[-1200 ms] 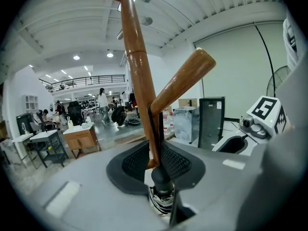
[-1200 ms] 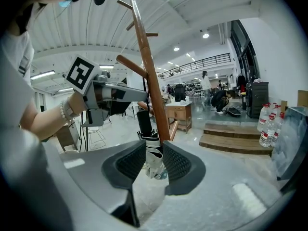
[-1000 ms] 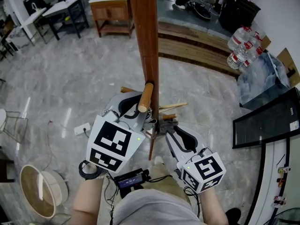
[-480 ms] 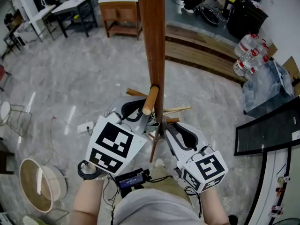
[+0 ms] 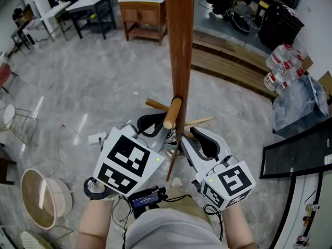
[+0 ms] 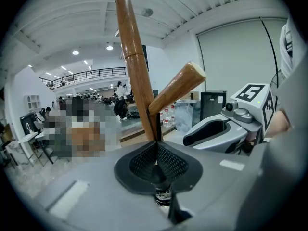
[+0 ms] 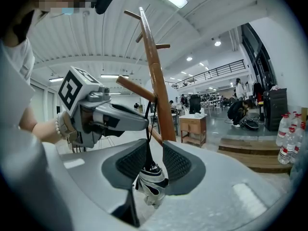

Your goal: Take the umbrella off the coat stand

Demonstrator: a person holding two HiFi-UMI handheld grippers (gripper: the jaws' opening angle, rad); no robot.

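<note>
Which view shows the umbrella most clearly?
The right gripper view: the black-and-white umbrella hangs between the right tongs. The left gripper view shows only a scrap below the left tongs; in the head view I cannot find it.

Head view steeply down; gripper views close, level; all share coat stand (image 5: pixel 180 45).

left tongs (image 6: pixel 155 147), right tongs (image 7: pixel 153 150): grey, black mesh pads | marker cubes (image 5: pixel 127 162): black-on-white (green light each) | shirt (image 5: pixel 166 233): grey
</note>
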